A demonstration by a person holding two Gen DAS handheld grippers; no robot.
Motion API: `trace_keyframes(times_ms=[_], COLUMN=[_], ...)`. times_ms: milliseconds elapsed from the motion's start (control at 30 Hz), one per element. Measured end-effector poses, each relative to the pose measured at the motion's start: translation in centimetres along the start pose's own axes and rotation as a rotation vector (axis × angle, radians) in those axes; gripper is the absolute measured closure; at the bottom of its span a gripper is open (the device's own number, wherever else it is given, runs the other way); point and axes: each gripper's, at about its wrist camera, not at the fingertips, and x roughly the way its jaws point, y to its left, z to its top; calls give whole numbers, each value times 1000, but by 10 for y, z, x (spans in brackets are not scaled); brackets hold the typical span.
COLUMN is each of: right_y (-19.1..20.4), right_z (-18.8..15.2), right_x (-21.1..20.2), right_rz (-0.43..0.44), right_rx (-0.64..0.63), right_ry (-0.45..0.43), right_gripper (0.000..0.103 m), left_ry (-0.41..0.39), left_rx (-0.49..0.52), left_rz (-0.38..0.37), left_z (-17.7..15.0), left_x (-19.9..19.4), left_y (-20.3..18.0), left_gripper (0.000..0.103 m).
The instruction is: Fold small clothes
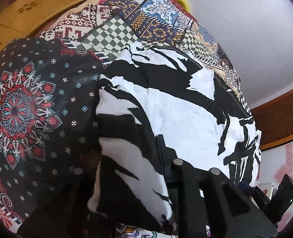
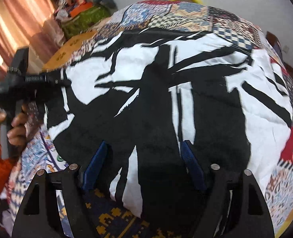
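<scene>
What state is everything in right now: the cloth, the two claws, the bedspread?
Garment: black and white, spread mostly flat, left edge bunched and lifted.
Left gripper: shut on the garment's edge.
Right gripper: open, jaws over the garment's near edge, not pinching.
Bedspread: patchwork, laid out under the garment.
Hand: wrapped round the left gripper's handle.

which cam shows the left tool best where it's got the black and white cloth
The right wrist view: the left tool appears side-on, pinching the black and white garment at its edge. The left wrist view shows only its own fingers buried in bunched cloth.
</scene>
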Motion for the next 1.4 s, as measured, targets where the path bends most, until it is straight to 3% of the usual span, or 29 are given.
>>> trace_keyframes(times_ms=[167,400,467,600,733,900,1033,1200,1400], right_y=[-12,-34,-39,-42,-46,-47,-48,-49,-51], right_z=[-13,-32,-36,-40,-39,-40,-39,-41,-44], right_x=[-25,-38,-31,-23,-24,-24,-23,-24,-28], right_rz=[-19,-117,-119,-97,-79,-73,-64,-53,-41], right_rx=[65,69,80,93,105,104,109,113,116], right_ry=[-47,-57,-37,-23,-23,-25,-29,-35,-44], right_gripper=[30,30,30,30,30,29,29,29,29], left_ry=[-68,-257,-327,-436,-496,-446,-301,-109,-14], left_rx=[48,204,285,469,646,773,868,915,932], left_rz=[61,265,333,382,329,167,44,35,59], left_z=[-4,1,2,-5,-21,-42,-72,-104,-124], left_x=[-28,-92,-108,-124,-127,-113,-80,-25,-12], left_y=[-2,-21,-40,-91,-159,-233,-271,-275,-269], left_gripper=[90,92,92,93,93,93,93,93,89])
